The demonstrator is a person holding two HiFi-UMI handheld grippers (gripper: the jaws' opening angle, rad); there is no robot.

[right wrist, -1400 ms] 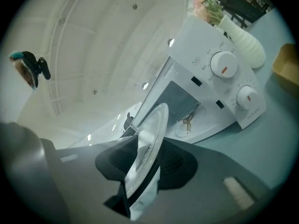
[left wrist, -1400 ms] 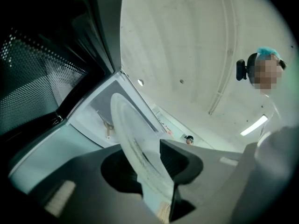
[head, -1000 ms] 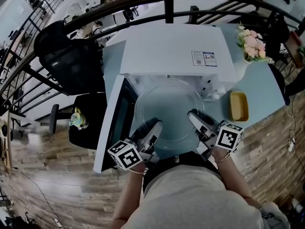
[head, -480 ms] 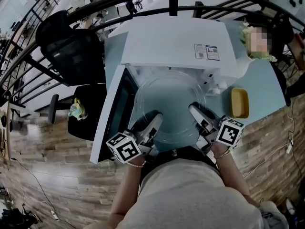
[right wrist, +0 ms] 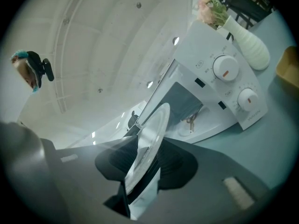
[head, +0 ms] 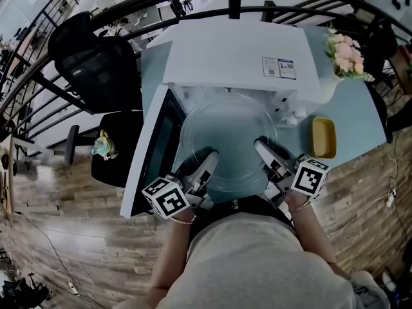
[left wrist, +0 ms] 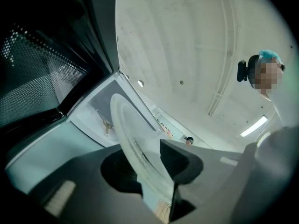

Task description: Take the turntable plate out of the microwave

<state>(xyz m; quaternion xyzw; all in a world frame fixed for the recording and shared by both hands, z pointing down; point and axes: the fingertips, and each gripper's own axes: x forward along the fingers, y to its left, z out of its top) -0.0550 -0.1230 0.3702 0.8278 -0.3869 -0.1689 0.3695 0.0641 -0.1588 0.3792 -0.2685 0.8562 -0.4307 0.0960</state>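
The round clear glass turntable plate [head: 228, 140] hangs level in front of the white microwave [head: 238, 56], whose door [head: 154, 153] stands open to the left. My left gripper [head: 205, 167] is shut on the plate's near-left rim, and my right gripper [head: 265, 154] is shut on its near-right rim. In the left gripper view the plate's edge [left wrist: 133, 146] runs between the dark pads of the left gripper [left wrist: 149, 167]. The right gripper view shows the plate [right wrist: 152, 134] pinched the same way by the right gripper [right wrist: 145, 169], with the open microwave cavity [right wrist: 187, 108] behind it.
A yellow dish [head: 323, 138] and a white vase of pink flowers [head: 344, 53] stand on the pale blue table [head: 360, 118] right of the microwave. Its knobs [right wrist: 225, 68] face me. A black chair [head: 96, 69] and a stool with a small teapot [head: 104, 148] are at the left.
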